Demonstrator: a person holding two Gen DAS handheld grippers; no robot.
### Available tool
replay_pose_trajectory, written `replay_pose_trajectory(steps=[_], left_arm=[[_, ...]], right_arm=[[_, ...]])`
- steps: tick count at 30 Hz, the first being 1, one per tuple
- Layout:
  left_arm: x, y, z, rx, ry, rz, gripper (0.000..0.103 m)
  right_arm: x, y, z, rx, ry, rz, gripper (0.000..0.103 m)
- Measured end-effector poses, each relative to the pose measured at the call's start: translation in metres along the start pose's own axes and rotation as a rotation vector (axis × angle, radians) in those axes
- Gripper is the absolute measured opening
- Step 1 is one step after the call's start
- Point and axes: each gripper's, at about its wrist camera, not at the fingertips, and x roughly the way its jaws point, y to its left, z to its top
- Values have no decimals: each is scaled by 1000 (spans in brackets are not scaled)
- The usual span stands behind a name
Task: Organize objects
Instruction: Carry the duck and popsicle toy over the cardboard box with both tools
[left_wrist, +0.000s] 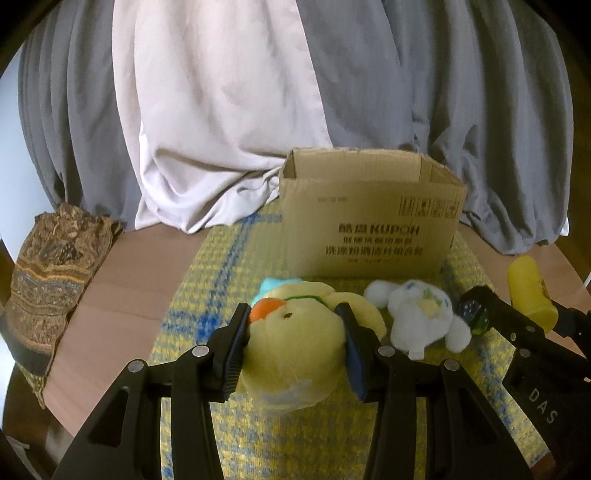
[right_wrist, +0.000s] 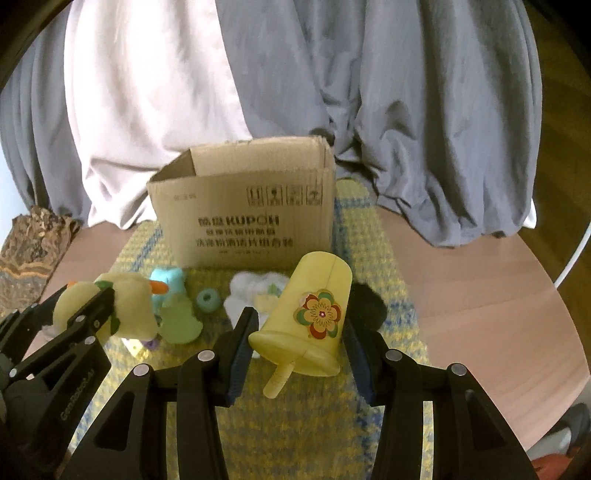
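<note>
My left gripper (left_wrist: 293, 314) is shut on a yellow plush duck (left_wrist: 295, 347) with an orange beak, held above the mat; the duck also shows in the right wrist view (right_wrist: 125, 306). My right gripper (right_wrist: 301, 323) is shut on a yellow cup-shaped toy (right_wrist: 310, 314) with a flower sticker and a stem at its base; that toy shows in the left wrist view (left_wrist: 530, 291). An open cardboard box (left_wrist: 369, 218) stands upright behind them, also in the right wrist view (right_wrist: 247, 206). A white plush (left_wrist: 424, 317) lies on the mat.
A yellow and blue woven mat (right_wrist: 369, 280) covers the middle of the round wooden table (right_wrist: 480, 295). A teal ring (right_wrist: 208, 301), a turquoise plush (right_wrist: 171, 280) and a dark object (right_wrist: 369, 304) lie on it. Patterned cloth (left_wrist: 51, 273) sits at left. Grey and white bedding (left_wrist: 258, 92) hangs behind.
</note>
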Motion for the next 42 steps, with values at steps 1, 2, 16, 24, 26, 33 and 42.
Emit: replay_pose_trajectory(steps=[1,2,16,24,26,33,42], left_arm=[[0,0,3,1,-4,0,46],[0,0,5,2,-8,0,46],[0,1,47,4,-59,-4,46],[4,6,69,0,-81,-6,46],[5,7,74,0,-87,-5,46],[15,10,98,-2,-111,-6,46],[32,8,126,6,-122,-14,46]], right_arm=[[-1,0,3,-1,-7,0,47],[-2,0,6,-1,-15,-3,47],[-12,4,43,-5,-88,-12,47],[-12,11,64,-17,-117,-9,47],[-10,13,71,-20,-120,-6,47],[-2,19,96,-28,-136,-9,47],[9,22,123,-33,-147,-17,47]])
